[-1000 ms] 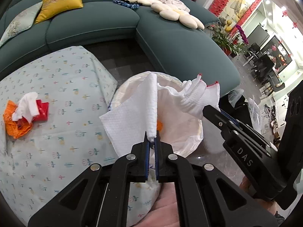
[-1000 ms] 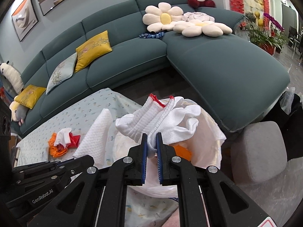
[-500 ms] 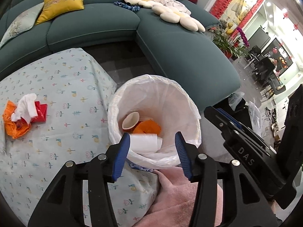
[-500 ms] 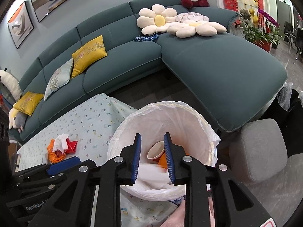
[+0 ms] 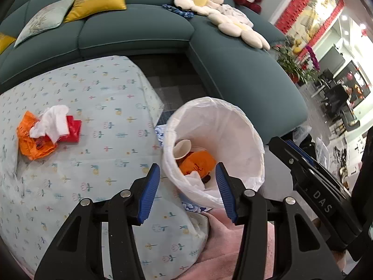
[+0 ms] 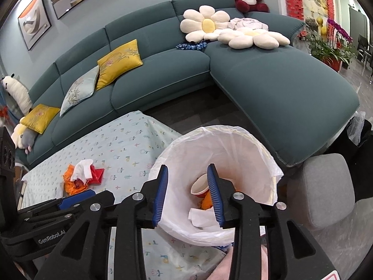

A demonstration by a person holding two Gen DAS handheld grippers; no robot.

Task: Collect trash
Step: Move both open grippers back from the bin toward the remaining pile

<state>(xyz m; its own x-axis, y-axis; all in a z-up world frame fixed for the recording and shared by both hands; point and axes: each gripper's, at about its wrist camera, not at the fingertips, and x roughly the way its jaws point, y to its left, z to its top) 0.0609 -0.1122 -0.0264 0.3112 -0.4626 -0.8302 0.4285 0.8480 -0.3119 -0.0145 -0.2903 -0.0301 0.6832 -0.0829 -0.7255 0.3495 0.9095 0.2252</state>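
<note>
A bin with a white liner stands beside the table. Inside lie a paper cup, an orange wrapper and white tissue. My left gripper is open and empty above the bin's near rim. My right gripper is open and empty over the bin too. A pile of trash remains on the table: an orange bag, white tissue and a red packet; it also shows in the right wrist view.
The table wears a light blue flowered cloth. A teal corner sofa with yellow cushions and flower pillows runs behind. A grey stool stands right of the bin. Pink fabric lies below the grippers.
Both grippers were shut on white tissues over the bin. They opened, the tissues dropped into the bin, and the jaws have since spread wider.
</note>
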